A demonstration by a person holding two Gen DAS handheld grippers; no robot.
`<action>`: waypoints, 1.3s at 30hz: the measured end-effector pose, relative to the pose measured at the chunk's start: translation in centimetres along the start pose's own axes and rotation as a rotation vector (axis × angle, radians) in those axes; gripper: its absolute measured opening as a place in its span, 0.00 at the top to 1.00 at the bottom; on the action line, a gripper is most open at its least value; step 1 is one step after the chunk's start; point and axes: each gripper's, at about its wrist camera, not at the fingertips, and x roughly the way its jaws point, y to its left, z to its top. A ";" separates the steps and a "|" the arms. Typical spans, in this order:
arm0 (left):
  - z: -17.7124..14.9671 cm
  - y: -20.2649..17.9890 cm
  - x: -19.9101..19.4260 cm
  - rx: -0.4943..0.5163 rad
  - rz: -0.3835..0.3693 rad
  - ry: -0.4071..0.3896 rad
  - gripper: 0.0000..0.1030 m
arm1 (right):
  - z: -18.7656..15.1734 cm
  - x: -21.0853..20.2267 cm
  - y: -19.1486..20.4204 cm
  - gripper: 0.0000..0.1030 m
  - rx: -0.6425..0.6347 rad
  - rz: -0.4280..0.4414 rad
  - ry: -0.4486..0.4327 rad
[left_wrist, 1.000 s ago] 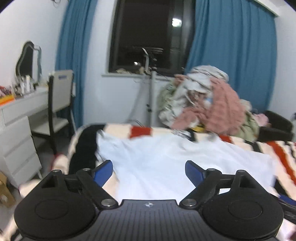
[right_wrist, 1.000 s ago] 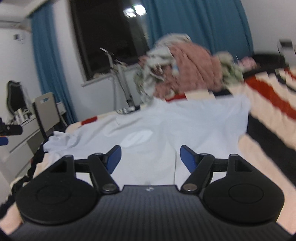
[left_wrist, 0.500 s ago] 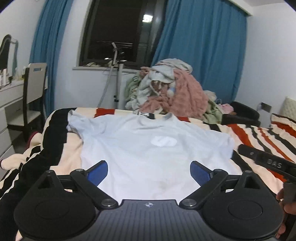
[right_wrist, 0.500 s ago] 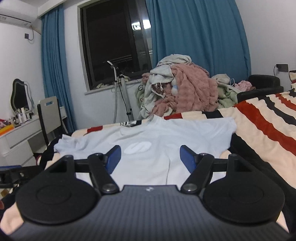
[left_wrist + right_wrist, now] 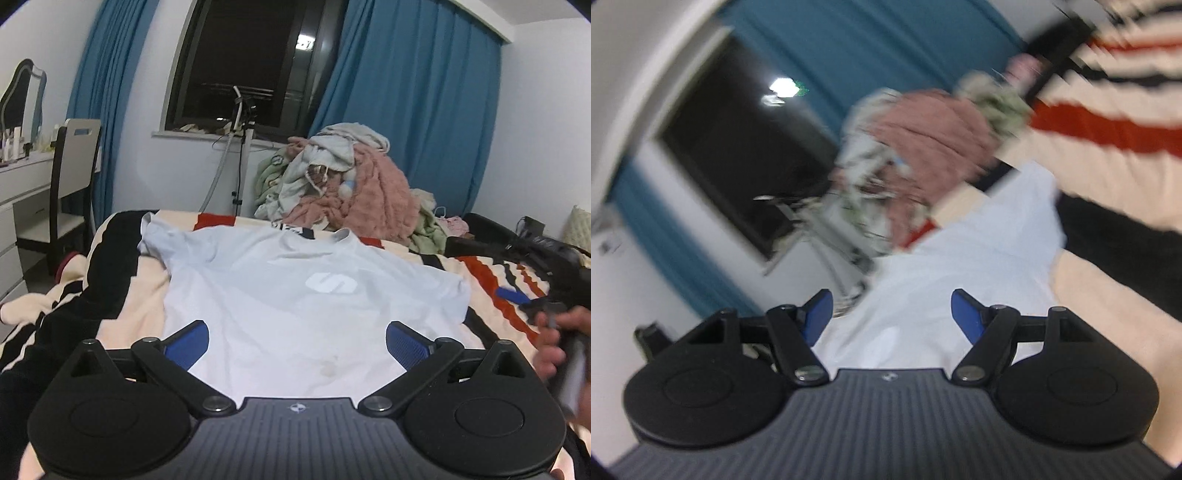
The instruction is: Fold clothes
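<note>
My left gripper hovers over the hem of the pale blue T-shirt, its 2 blue fingers spread wide and holding nothing. The T-shirt lies flat, front up, on the striped blanket of the bed, collar toward the pile of clothes beyond it. My right gripper is tilted and its view is blurred; its fingers are also wide apart and empty, above the T-shirt's right side. My right hand shows right of the T-shirt.
</note>
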 end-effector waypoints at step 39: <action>-0.5 3.6 9.8 -0.127 0.097 0.098 0.00 | 9.8 22.8 0.6 0.94 -0.486 -0.267 -0.151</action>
